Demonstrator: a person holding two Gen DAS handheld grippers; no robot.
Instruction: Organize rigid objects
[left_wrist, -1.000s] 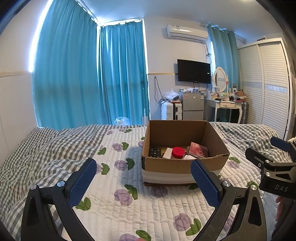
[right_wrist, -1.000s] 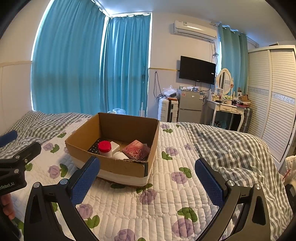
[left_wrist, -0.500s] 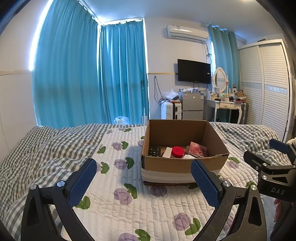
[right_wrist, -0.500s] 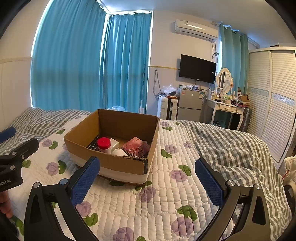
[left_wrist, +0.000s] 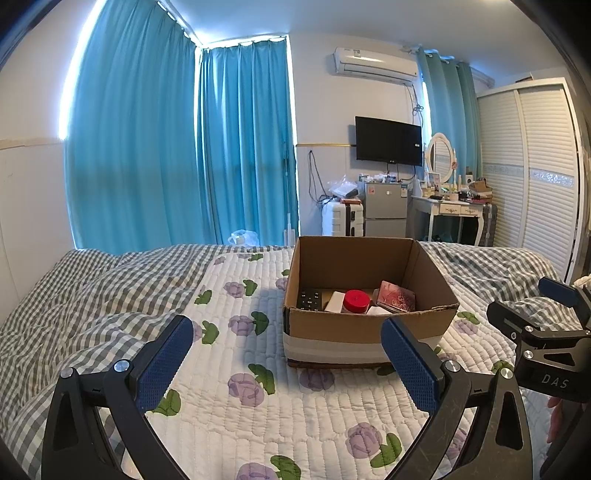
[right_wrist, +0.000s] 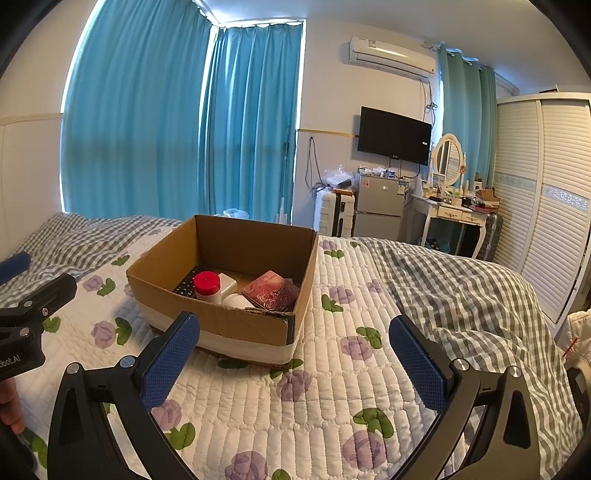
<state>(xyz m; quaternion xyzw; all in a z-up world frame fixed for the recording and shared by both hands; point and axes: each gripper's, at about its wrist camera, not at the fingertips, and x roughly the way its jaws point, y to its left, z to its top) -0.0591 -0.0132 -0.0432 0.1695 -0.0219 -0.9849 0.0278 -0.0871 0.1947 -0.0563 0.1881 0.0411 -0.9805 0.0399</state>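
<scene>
An open cardboard box (left_wrist: 369, 328) (right_wrist: 236, 325) stands on the quilted bed. Inside lie a black remote (left_wrist: 309, 298) (right_wrist: 187, 283), a red-lidded jar (left_wrist: 356, 300) (right_wrist: 207, 284), a white box (left_wrist: 334, 301) (right_wrist: 231, 283) and a dark red patterned case (left_wrist: 398, 296) (right_wrist: 271, 291). My left gripper (left_wrist: 286, 363) is open and empty, held above the quilt short of the box. My right gripper (right_wrist: 293, 360) is open and empty, also short of the box. Each gripper shows at the edge of the other's view.
The bed (left_wrist: 221, 387) has a floral quilt and a grey checked blanket (right_wrist: 461, 295). Beyond its far end stand blue curtains, a white suitcase (left_wrist: 338, 218), a small fridge (left_wrist: 386, 210), a dressing table (left_wrist: 448, 212) and a white wardrobe (left_wrist: 535, 177).
Both grippers have risen and tilted slightly, so the box sits a little lower in both views. Both stay open and empty. The box and its contents have not moved.
</scene>
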